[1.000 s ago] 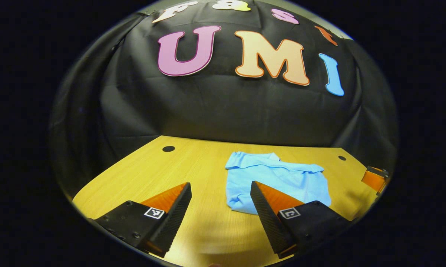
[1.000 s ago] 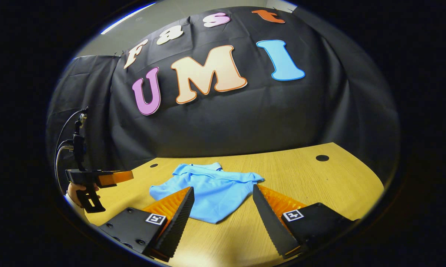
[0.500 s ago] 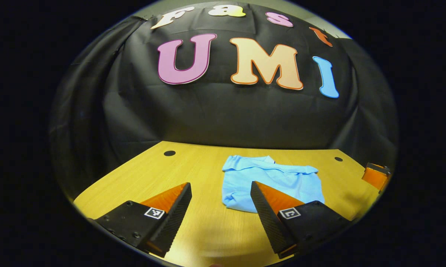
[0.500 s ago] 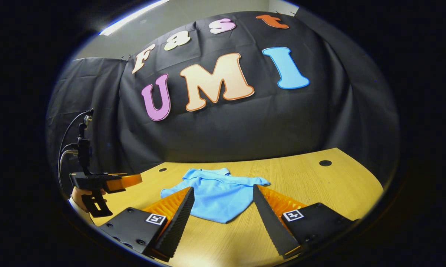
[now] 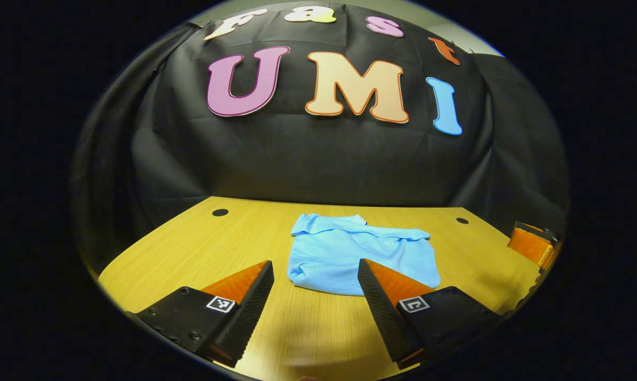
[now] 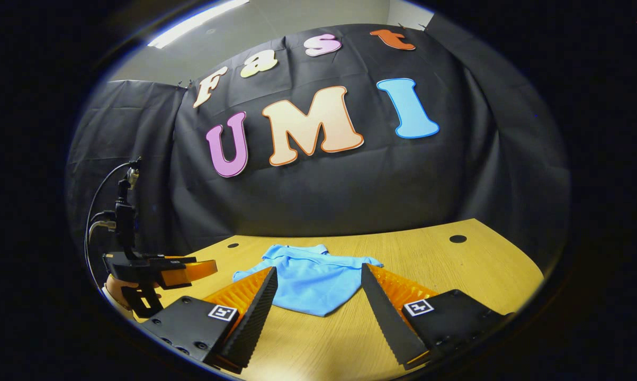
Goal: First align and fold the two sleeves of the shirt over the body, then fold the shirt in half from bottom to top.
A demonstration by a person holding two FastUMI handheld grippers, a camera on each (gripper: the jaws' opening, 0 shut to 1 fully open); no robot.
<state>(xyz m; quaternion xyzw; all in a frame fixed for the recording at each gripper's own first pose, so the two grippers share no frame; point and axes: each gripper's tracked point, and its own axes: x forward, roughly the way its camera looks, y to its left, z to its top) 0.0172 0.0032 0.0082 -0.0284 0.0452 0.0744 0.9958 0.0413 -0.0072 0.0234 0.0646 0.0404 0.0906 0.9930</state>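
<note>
A light blue shirt point(image 5: 358, 254) lies folded into a compact rectangle on the wooden table point(image 5: 191, 248), collar at the far side. My left gripper point(image 5: 314, 283) is open, hovering over the table short of the shirt's near edge, with nothing between its fingers. In the right gripper view the same shirt point(image 6: 310, 278) lies ahead, and my right gripper point(image 6: 318, 288) is open just short of its near corner, holding nothing. The left gripper point(image 6: 188, 270), held by a hand, shows at the left of the right gripper view. The right gripper point(image 5: 530, 246) peeks in at the right edge of the left gripper view.
The table has round cable holes at its far corners point(image 5: 220, 212) point(image 5: 461, 220) point(image 6: 457, 238). The black cloth wall stands close behind the table. Cables point(image 6: 98, 211) rise from the left gripper. Bare tabletop point(image 6: 456, 270) lies right of the shirt.
Both grippers have drawn back and risen a little from the shirt, staying open. The left view has swung right, so the shirt sits more central. The shirt itself has not moved.
</note>
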